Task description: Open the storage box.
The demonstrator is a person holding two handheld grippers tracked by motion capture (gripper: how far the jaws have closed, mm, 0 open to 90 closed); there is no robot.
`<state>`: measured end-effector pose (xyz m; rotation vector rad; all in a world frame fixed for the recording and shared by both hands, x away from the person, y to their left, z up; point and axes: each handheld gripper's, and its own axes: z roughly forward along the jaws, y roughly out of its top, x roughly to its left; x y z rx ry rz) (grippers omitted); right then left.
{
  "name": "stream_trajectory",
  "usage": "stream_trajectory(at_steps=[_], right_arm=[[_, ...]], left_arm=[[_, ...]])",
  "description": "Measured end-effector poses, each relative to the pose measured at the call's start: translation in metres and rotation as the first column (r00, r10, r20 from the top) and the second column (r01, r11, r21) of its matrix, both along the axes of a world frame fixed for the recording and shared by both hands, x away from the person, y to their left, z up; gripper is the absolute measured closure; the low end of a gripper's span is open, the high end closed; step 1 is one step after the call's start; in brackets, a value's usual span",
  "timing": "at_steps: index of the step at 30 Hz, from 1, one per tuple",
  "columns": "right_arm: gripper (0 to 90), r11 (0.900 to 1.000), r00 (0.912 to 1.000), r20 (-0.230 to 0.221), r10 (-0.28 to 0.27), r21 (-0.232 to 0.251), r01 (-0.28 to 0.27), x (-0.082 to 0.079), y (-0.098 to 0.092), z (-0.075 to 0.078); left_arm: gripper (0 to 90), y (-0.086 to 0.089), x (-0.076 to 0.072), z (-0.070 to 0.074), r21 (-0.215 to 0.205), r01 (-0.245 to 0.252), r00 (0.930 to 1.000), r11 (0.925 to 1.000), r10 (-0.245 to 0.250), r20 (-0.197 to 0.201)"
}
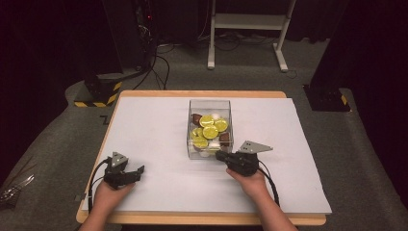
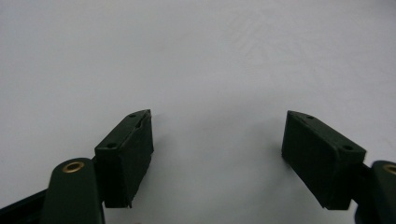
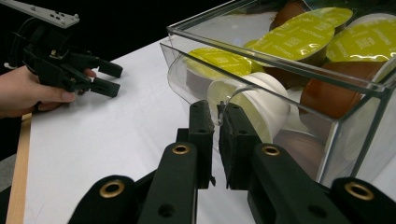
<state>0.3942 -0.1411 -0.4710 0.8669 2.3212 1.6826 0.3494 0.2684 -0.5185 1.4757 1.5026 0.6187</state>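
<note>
In the middle of the counter (image 1: 159, 130), a clear box (image 1: 210, 101) is standing upright with its open top facing up. Its long axis is running from the person's side toward the far edge, and yellow-lidded capsules (image 1: 210, 131) are lying heaped inside it. In the right gripper view, the near wall of the clear box (image 3: 261, 58) is showing a curved cut-out, with a white capsule (image 3: 266, 100) lying on its side just behind it and the yellow-lidded capsules (image 3: 299, 35) piling up beyond. The right gripper (image 1: 219, 155) is sitting at the box's near right corner and pointing toward the far left. Its fingers (image 3: 236, 135) are clenching almost together on the thin edge of that cut-out wall, so the box is lying straight ahead of them and touching them. This is clearly the nearer hand, and any pull or push looks likely to run along the box's long axis. The left gripper (image 1: 137, 172) is resting well apart at the near left of the counter. Its fingers (image 2: 135, 149) are standing released, grasping nothing but bare white surface between them.
</note>
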Motion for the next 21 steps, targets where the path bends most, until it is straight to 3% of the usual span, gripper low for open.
stream_trajectory(at_steps=[21], right_arm=[[73.6, 1.0, 1.0, 0.002, 0.001, 0.008, -0.001, 0.004, 0.012, -0.002]], left_arm=[[25.2, 0.0, 0.0, 0.0, 0.003, 0.002, 1.0, 1.0, -0.002, -0.001]])
